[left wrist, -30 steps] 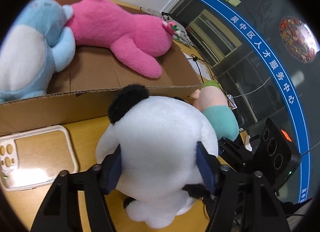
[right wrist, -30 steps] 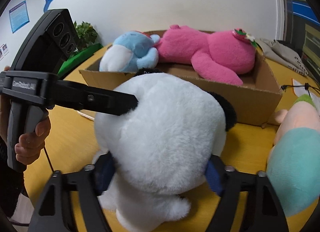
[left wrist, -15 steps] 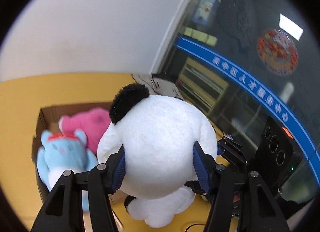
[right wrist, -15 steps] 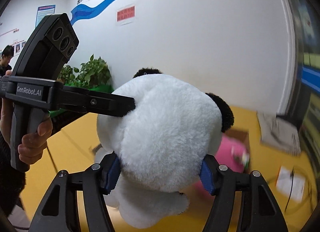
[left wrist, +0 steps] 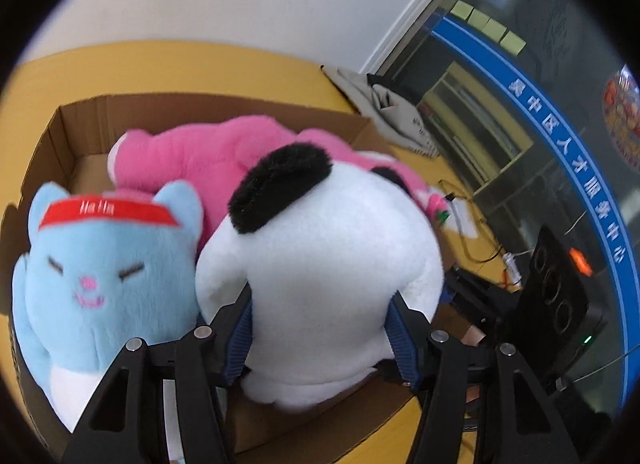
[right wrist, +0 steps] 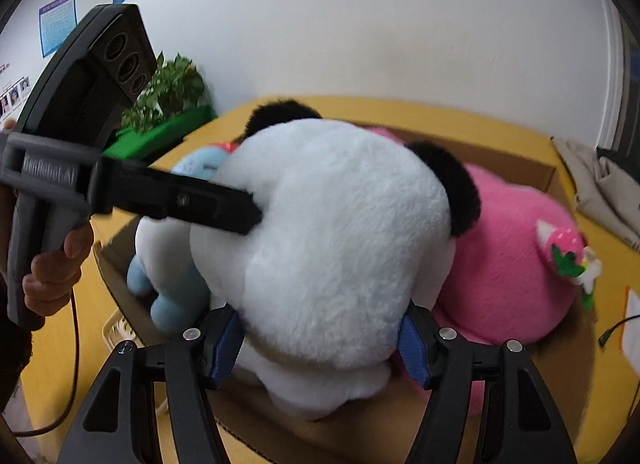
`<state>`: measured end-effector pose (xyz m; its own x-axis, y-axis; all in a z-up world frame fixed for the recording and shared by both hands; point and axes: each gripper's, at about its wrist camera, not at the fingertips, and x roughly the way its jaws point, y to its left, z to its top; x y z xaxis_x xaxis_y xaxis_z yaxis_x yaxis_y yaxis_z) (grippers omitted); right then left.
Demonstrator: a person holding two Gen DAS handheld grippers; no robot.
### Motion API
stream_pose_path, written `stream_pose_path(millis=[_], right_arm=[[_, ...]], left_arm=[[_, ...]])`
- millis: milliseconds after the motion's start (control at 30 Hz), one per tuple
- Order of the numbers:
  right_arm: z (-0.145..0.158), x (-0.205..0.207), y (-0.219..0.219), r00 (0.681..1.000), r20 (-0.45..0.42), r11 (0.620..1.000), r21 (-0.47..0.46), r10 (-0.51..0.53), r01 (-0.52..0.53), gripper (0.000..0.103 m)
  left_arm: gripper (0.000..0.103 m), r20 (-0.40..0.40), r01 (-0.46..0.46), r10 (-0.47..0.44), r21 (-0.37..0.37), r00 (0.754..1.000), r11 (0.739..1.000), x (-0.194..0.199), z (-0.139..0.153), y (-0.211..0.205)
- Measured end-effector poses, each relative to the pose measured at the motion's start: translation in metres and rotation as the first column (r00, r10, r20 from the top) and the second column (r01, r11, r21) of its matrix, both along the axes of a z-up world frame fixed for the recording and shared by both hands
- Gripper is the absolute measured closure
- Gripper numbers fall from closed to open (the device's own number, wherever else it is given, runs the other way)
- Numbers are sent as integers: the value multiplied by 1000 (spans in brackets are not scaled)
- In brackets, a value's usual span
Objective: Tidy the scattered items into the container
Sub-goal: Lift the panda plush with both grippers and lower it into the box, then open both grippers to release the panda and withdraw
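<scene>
A white panda plush with black ears (left wrist: pixel 320 260) (right wrist: pixel 332 240) is squeezed from two sides. My left gripper (left wrist: pixel 320 328) is shut on it, and my right gripper (right wrist: pixel 320 334) is shut on it too. The panda hangs over the open cardboard box (left wrist: pixel 80 123) (right wrist: pixel 516 161), low between the other toys. In the box lie a blue cat plush with a red headband (left wrist: pixel 104 264) (right wrist: pixel 168 296) and a pink plush (left wrist: pixel 192 155) (right wrist: pixel 512 264). The left gripper's body also shows in the right wrist view (right wrist: pixel 120 179).
The box stands on a yellow table (left wrist: pixel 200 67) (right wrist: pixel 440 111). A grey folded cloth (left wrist: pixel 388 103) (right wrist: pixel 600 183) lies beyond the box. Cables and papers (left wrist: pixel 464 215) lie to its right. A green plant (right wrist: pixel 168 95) stands at the table's far left by the wall.
Both grippers have carried the panda up from the table in front of the box, then over and down into the box between the blue and pink plushes.
</scene>
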<state>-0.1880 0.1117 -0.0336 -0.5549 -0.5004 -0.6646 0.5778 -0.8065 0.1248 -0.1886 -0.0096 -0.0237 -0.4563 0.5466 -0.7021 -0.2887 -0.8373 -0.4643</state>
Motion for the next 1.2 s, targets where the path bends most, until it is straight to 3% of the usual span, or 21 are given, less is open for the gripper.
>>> stream_pose_path(millis=[100,200,333,400,467,567,633,767,833,933,1033,1067,1100,1133,1167,1200], right_arm=[[0,2,-6,1000,28,1000,21,1,-1,30],[19,8,-1,999,35,999,48,22,-24,26],[72,11,35,1000,-25,994,-105,2,-4,26],[92,-6,41,996,-66,991,-124,-52,44,33],[81,-35,20,997,-31,996,-54,-67,65,62],[33,-61,-10,998,19,992,118,-56,54,77],[15,-62,-23,997,62,990,141,-37,28,83],[0,-60,-23,994,81,984,171,-70,56,85],[4,-59,-16,992,90,986,151,-87,73,85],[7,-53,-16,992,67,982,165,-105,93,85],[8,-50,-4,987,28,970,191,-158,150,85],[11,-49,1,985,18,969,183,-173,167,77],[16,-45,9,979,0,964,176,-203,199,54],[21,-41,15,974,-13,960,168,-224,223,39],[30,-33,26,969,-24,960,126,-248,249,12],[39,-26,36,968,-14,966,67,-250,250,4]], left_arm=[[44,31,-16,15,13,999,1000,-1,-3,-6],[44,40,-28,28,19,999,999,5,-1,-8],[41,33,-37,36,9,999,999,13,3,-5],[40,26,-43,43,-3,999,999,14,5,-1],[37,8,-44,44,-9,999,999,19,9,4],[36,-26,-72,71,-51,997,996,33,17,7],[38,-73,-83,78,-72,994,994,44,27,8],[38,-167,-106,96,-54,981,993,47,50,4],[38,-142,-104,88,-105,986,989,26,43,10],[33,-70,-64,50,-227,996,972,-9,7,24],[28,-42,-65,59,-165,997,984,-18,-2,14],[28,-43,-63,57,-171,997,983,-18,-2,14],[28,-43,-62,55,-179,998,982,-18,-2,14],[28,-40,-63,57,-180,998,982,-18,-1,13],[28,-38,-68,62,-174,997,982,-19,0,11],[28,-43,-79,73,-164,996,983,-17,3,9]])
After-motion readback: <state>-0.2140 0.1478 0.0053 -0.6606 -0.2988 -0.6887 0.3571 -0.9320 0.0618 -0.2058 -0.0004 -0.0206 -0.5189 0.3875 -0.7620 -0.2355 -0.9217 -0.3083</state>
